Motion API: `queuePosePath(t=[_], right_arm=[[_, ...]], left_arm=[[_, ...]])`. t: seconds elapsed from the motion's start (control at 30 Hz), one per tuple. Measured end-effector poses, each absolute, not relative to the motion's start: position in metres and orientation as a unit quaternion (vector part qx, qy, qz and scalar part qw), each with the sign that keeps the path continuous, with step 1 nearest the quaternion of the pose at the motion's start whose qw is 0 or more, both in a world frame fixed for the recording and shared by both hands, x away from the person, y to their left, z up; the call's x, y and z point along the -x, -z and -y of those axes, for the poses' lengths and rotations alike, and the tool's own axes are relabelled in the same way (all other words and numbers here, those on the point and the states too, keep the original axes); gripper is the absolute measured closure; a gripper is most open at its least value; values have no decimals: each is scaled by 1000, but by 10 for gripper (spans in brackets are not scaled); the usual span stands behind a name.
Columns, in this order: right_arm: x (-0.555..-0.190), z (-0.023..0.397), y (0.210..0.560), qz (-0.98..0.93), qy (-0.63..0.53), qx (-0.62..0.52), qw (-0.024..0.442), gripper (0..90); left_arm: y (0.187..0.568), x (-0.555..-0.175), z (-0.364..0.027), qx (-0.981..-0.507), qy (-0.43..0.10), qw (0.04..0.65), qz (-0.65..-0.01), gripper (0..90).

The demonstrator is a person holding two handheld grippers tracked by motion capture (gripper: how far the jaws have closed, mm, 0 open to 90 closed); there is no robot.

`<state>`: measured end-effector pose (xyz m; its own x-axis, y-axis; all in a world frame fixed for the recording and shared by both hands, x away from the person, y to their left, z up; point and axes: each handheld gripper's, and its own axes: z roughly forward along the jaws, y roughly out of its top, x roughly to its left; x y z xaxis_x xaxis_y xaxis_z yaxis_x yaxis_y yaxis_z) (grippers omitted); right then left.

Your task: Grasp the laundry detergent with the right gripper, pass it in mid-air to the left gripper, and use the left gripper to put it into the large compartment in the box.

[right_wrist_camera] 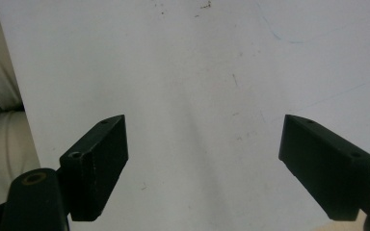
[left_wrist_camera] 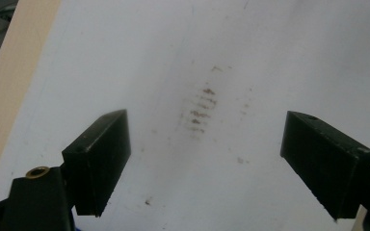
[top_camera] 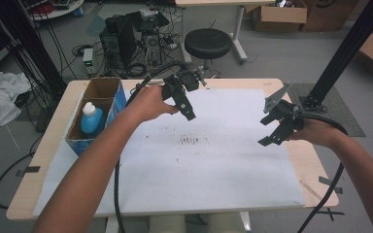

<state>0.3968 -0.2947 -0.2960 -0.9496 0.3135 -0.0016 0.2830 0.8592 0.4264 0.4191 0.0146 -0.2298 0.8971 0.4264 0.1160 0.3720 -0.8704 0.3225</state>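
From above, the person's two forearms come in over a wooden table (top_camera: 291,83) covered by a big white sheet (top_camera: 213,165). The left gripper (top_camera: 188,112) hangs above the far left part of the sheet, tilted down toward its middle, and holds nothing. The right gripper (top_camera: 268,130) hovers over the sheet's right edge, pointing left, also with nothing in it. The two are well apart. Between them, near the middle of the sheet, sits a patch of brown smudges (top_camera: 193,141). At the table's left edge stands a cardboard box (top_camera: 108,88) with a blue bottle (top_camera: 91,119) with a white cap upright in its near compartment, just left of the left forearm.

In the left gripper view, the left gripper (left_wrist_camera: 204,154) has its black jaws spread wide, nothing between them. The brown smudges (left_wrist_camera: 201,108) lie on the white sheet (left_wrist_camera: 289,57) straight ahead, framed by the gap. A strip of bare table (left_wrist_camera: 14,72) runs along the left.

In the right gripper view, the right gripper (right_wrist_camera: 202,154) likewise stands with its jaws wide apart and empty, above the white sheet (right_wrist_camera: 188,62), which carries only faint specks and thin lines here. The sheet's edge runs down the left side of the view.
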Motion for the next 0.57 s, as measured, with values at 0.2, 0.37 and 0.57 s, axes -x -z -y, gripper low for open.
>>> queuePosePath(t=[0.2,0.37,0.57], right_arm=[[-397,293,296,-964,-216,-153,35,173],[-397,293,296,-964,-216,-152,34,173],[-397,294,295,-963,-217,-153,35,173]], left_arm=[[229,-419,-16,-962,-93,150,-209,188],[228,-419,-18,-961,-94,153,-211,190],[227,-420,-20,-959,-95,157,-216,190]])
